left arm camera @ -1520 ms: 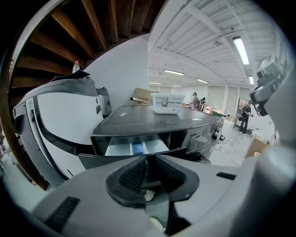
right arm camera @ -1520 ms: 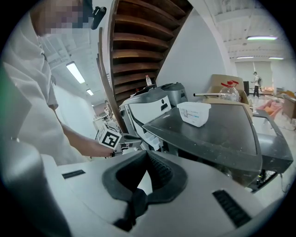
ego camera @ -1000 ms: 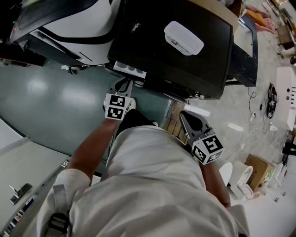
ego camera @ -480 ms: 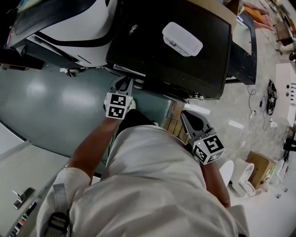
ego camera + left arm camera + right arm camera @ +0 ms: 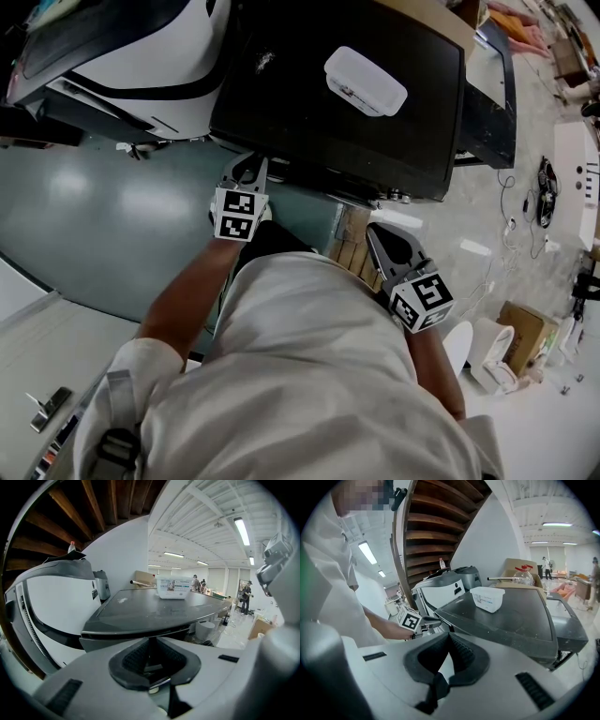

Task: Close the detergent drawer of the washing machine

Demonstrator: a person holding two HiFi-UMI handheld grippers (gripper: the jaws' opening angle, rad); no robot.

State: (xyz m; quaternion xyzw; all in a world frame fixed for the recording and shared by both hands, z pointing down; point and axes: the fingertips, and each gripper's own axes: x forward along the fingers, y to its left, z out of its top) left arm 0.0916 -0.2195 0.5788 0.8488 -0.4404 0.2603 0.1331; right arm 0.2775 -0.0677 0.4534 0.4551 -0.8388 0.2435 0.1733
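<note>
— Head view first. How far along?
— Nearly done, by the look of it. Nothing jutting out past the front edge of the washing machine (image 5: pixel 347 103) at its left corner, right where the left gripper (image 5: pixel 251 169) noses in under the dark top. Right gripper (image 5: pixel 377 236) held near the body, apart from the machine.
— On top?
— Only a white lidded container (image 5: pixel 366 80), well away from the action.
— Left gripper view?
— Jaws together, clamped on nothing, tips up against the pale grey front strip just beneath the top. Probably the face of the detergent drawer (image 5: pixel 91 643), flush with the panel as far as can be told. No gap visible, though hard to be sure from so close in.
— Right gripper view?
— Jaws together too, empty. Beyond them, the left gripper's marker cube (image 5: pixel 408 619), with the tips against the upper front corner. Nothing sticking out there either.
— Left to do?
— Perhaps a last firm push to seat it, then backing off. Otherwise finished, at a guess.
</note>
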